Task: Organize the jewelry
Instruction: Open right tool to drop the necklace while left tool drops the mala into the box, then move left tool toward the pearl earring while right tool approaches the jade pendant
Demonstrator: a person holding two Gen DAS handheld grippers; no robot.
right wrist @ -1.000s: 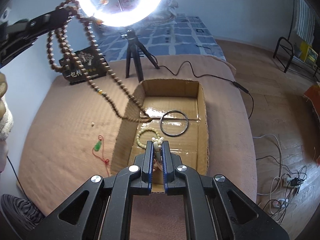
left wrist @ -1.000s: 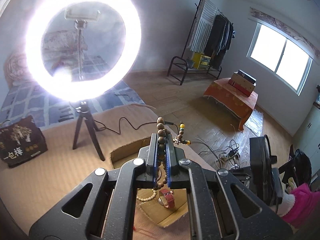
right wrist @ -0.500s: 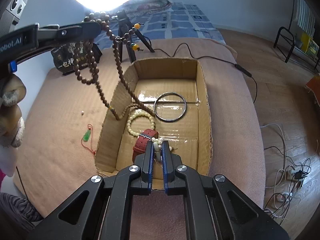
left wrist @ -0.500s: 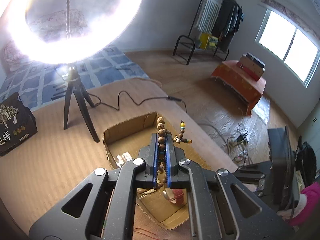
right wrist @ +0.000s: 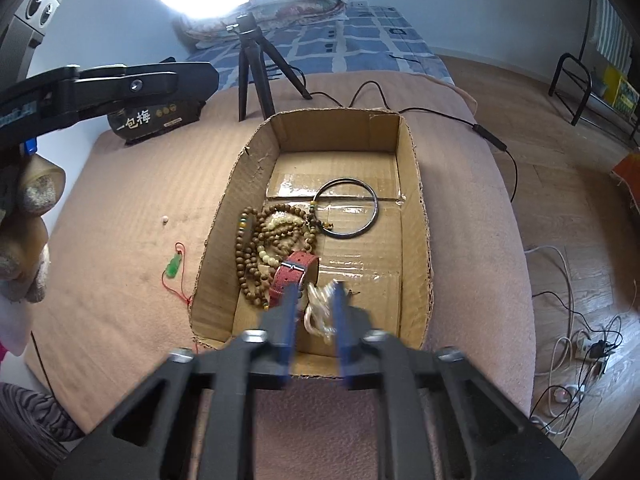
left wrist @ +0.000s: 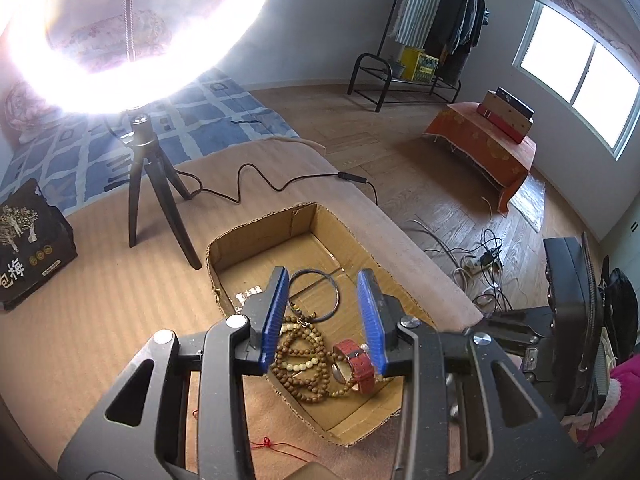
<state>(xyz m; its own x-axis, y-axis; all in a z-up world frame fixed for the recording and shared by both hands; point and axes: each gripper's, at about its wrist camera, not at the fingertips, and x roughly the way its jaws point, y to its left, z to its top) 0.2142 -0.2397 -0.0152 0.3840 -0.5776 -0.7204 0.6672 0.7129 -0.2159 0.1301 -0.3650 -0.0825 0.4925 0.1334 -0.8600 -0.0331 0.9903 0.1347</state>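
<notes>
An open cardboard box sits on a tan bed cover. In it lie a long brown bead necklace, a cream bead bracelet, a red-strapped watch and a dark bangle. My left gripper hangs over the box, its jaws opening with nothing between them. My right gripper is blurred above the box's near end, its jaws opening too. A pale bead strand hangs loose between its fingers.
A ring light on a black tripod stands behind the box, its cable trailing right. A black printed bag lies at the left. A green pendant on red cord lies left of the box.
Both grippers were shut on bead strands and now stand parted. The brown necklace has fallen from the left gripper into the box. The left gripper came down toward the box.
</notes>
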